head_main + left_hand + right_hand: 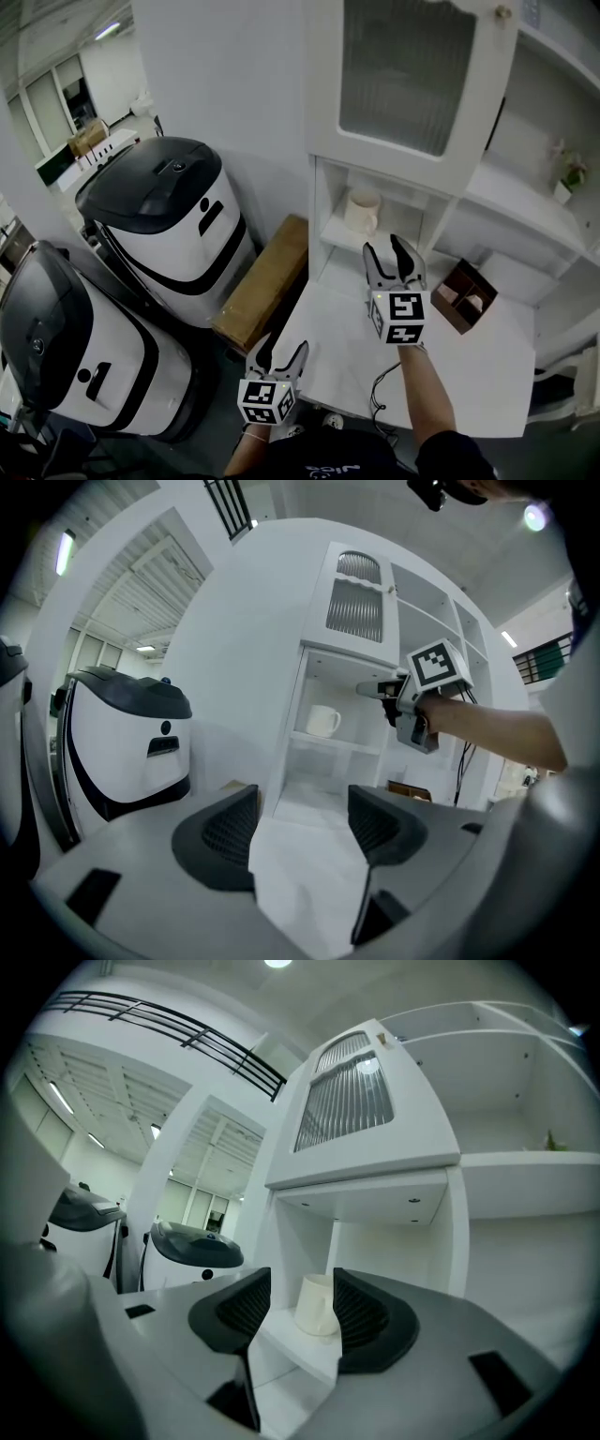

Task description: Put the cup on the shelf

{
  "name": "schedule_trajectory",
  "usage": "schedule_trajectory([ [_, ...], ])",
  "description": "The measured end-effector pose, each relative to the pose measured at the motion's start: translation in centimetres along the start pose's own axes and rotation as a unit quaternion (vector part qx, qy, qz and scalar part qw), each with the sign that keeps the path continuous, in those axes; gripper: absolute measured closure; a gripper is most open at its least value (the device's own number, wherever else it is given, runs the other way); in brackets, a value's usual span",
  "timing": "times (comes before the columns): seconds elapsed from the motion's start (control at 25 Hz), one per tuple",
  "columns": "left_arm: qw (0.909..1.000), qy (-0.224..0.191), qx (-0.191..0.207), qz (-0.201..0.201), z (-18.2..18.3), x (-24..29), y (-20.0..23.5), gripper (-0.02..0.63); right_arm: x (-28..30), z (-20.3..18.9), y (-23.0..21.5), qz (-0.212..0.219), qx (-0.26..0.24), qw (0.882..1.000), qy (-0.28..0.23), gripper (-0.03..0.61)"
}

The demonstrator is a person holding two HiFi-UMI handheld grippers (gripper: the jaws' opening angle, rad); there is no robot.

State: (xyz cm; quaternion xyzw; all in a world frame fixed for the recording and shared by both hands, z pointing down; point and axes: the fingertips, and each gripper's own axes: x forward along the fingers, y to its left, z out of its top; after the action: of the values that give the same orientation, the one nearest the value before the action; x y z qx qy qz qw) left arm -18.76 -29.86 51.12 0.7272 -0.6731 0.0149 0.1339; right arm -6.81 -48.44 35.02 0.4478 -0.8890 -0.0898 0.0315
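Note:
A cream cup stands upright on the small white shelf inside the cabinet's lower niche. My right gripper is held just in front of that shelf, pointing at the cup. Its jaws are open and the pads do not touch the cup, which sits a little beyond the fingertips. My left gripper hangs low at the near edge of the white counter, open and empty.
A ribbed-glass cabinet door hangs above the niche. On the counter sits a brown compartment box. Left of the cabinet are a long cardboard box and two white-and-black machines. A small plant is on a right-hand shelf.

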Motion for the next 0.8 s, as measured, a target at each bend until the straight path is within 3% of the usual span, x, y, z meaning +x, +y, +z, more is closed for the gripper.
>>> schedule_trajectory([
  [0.28,0.9999,-0.003,0.002,-0.014,-0.2,-0.8,-0.7,0.314,-4.2,0.6,1.0,0.006,0.007,1.000,-0.006,0.359],
  [0.8,0.9969,-0.006,0.019,-0.076,-0.4,-0.6,-3.9,0.314,-10.5,-3.6,3.4,0.029,0.001,0.999,0.015,0.333],
])
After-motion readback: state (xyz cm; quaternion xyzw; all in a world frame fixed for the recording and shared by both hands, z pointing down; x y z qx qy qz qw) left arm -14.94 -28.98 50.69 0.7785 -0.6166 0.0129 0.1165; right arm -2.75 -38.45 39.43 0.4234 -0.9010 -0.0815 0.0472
